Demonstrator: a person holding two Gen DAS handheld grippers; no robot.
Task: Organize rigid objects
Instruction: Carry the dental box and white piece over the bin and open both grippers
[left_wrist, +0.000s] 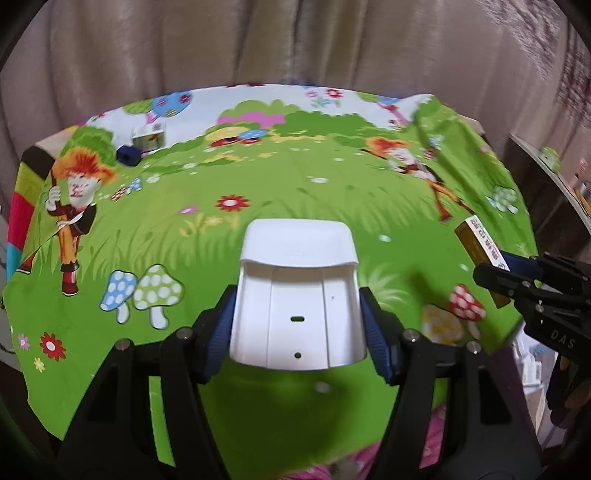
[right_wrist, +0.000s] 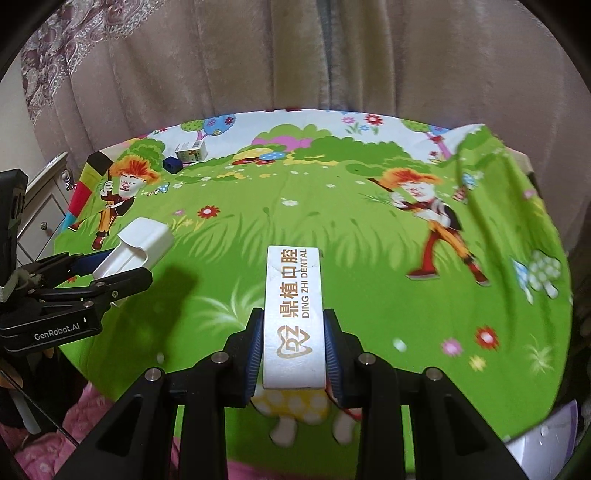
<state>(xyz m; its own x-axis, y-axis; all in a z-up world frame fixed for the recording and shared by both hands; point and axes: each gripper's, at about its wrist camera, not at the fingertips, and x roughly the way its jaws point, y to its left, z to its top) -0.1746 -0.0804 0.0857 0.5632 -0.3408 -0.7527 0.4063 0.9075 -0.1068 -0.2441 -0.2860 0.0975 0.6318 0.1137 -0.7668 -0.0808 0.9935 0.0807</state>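
Observation:
My left gripper (left_wrist: 297, 328) is shut on a white plastic holder (left_wrist: 297, 291) and holds it above the green cartoon cloth (left_wrist: 258, 184). The holder also shows in the right wrist view (right_wrist: 138, 245), at the left. My right gripper (right_wrist: 293, 347) is shut on a long white box (right_wrist: 293, 314) printed "DING ZHI DENTAL", held above the cloth. That box shows at the right edge of the left wrist view (left_wrist: 480, 251), in the right gripper (left_wrist: 517, 273). A small dark blue block (left_wrist: 128, 155) and a small printed carton (left_wrist: 149, 137) sit at the cloth's far left.
Beige curtains (left_wrist: 295, 40) hang behind the table. The blue block (right_wrist: 171, 163) and carton (right_wrist: 191, 151) show at the far left in the right wrist view. A cabinet (right_wrist: 44, 206) stands left of the table, a shelf (left_wrist: 554, 170) to the right. Pink fabric (right_wrist: 44, 443) lies below the near edge.

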